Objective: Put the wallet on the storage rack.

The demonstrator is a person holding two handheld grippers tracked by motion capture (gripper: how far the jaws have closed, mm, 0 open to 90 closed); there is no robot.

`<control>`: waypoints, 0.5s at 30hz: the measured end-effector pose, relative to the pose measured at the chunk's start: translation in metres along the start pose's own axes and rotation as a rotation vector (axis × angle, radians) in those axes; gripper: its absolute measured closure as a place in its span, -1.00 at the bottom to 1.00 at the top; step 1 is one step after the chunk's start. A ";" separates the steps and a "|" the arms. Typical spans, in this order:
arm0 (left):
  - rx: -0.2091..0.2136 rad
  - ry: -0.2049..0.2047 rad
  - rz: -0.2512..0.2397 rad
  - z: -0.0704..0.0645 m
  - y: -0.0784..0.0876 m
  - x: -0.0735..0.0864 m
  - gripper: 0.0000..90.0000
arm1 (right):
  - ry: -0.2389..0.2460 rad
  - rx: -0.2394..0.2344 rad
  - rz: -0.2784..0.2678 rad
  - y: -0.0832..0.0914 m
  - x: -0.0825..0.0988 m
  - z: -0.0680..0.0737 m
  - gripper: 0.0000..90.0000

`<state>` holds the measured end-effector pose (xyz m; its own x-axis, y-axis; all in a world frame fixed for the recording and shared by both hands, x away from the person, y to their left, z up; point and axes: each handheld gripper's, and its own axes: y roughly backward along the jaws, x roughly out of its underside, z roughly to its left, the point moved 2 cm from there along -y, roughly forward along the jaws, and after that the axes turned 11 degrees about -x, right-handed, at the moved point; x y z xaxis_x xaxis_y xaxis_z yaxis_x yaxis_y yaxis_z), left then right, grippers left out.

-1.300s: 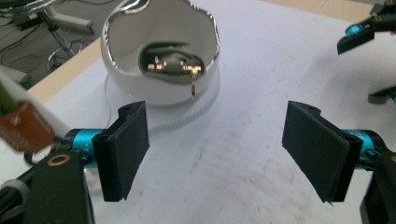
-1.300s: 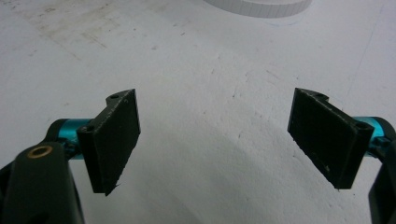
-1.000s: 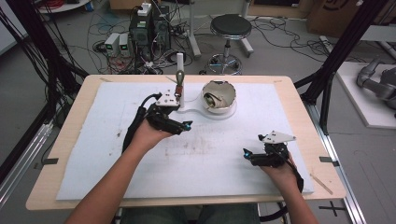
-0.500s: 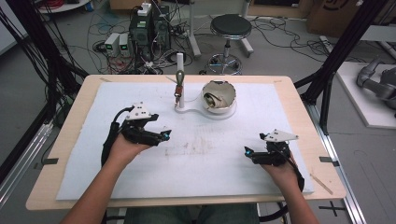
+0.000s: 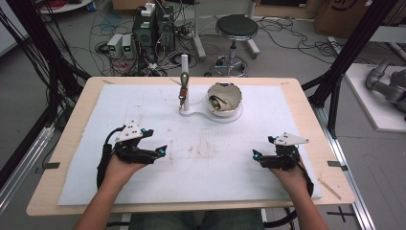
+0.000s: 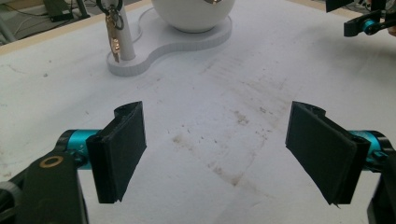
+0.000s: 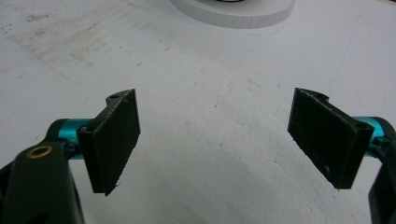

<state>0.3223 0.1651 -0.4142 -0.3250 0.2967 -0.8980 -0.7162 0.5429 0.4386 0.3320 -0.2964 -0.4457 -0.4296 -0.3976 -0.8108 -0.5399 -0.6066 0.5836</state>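
A white stand (image 5: 196, 115) sits at the table's far middle, with an upright post (image 5: 185, 72) and a white bowl (image 5: 224, 99) that holds something curled and tan. A key bunch (image 5: 182, 90) hangs on the post; it is seen again as keys (image 6: 112, 37) in the left gripper view. My left gripper (image 5: 155, 142) rests open at the near left, and nothing lies between its jaws (image 6: 219, 140). My right gripper (image 5: 262, 147) is open and empty at the near right (image 7: 215, 135). Both point toward the stand from well short of it.
A stained white mat (image 5: 201, 148) covers the wooden table (image 5: 72, 143). Black frame posts (image 5: 335, 91) stand at the table's corners. On the floor beyond the far edge are a stool (image 5: 235, 28) and electronics with cables (image 5: 148, 28).
My left gripper has pulled back from the post toward the near left of the table. The keys stay hanging on the post. The right gripper has not moved.
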 end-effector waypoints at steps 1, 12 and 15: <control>0.002 0.003 -0.001 0.000 0.000 0.002 -0.55 | 0.003 0.001 0.000 0.000 0.000 -0.001 -0.62; -0.034 0.025 -0.023 0.018 0.004 0.013 -0.56 | -0.001 0.010 0.008 0.000 0.001 -0.005 -0.62; -0.032 0.030 -0.021 0.020 0.005 0.015 -0.56 | -0.004 0.013 0.007 0.001 0.001 -0.004 -0.62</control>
<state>0.3264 0.1873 -0.4247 -0.3275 0.2615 -0.9079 -0.7423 0.5233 0.4185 0.3339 -0.3000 -0.4464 -0.4362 -0.3991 -0.8065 -0.5460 -0.5950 0.5898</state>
